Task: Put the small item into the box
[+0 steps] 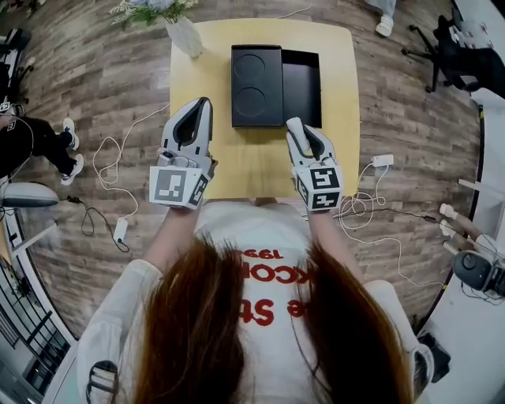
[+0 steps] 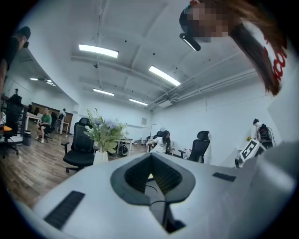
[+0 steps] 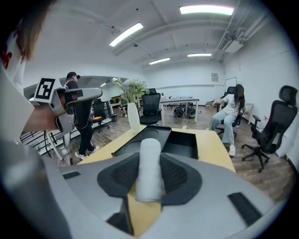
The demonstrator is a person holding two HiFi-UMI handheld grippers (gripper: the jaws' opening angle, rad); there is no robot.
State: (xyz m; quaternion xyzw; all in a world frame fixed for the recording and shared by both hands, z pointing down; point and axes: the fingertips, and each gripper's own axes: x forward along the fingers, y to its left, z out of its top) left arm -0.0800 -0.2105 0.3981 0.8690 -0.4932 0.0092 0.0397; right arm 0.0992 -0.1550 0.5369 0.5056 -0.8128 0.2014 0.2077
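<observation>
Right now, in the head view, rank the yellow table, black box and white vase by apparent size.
Largest: yellow table.
Then: black box.
Smallest: white vase, its top hidden under flowers.

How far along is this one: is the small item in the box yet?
Not yet. Done: the small white roll is picked up, clamped in the jaws of the right gripper. In hand: it is held above the table, short of the black box, whose right half lies open. Left: lower it in and release.
</observation>
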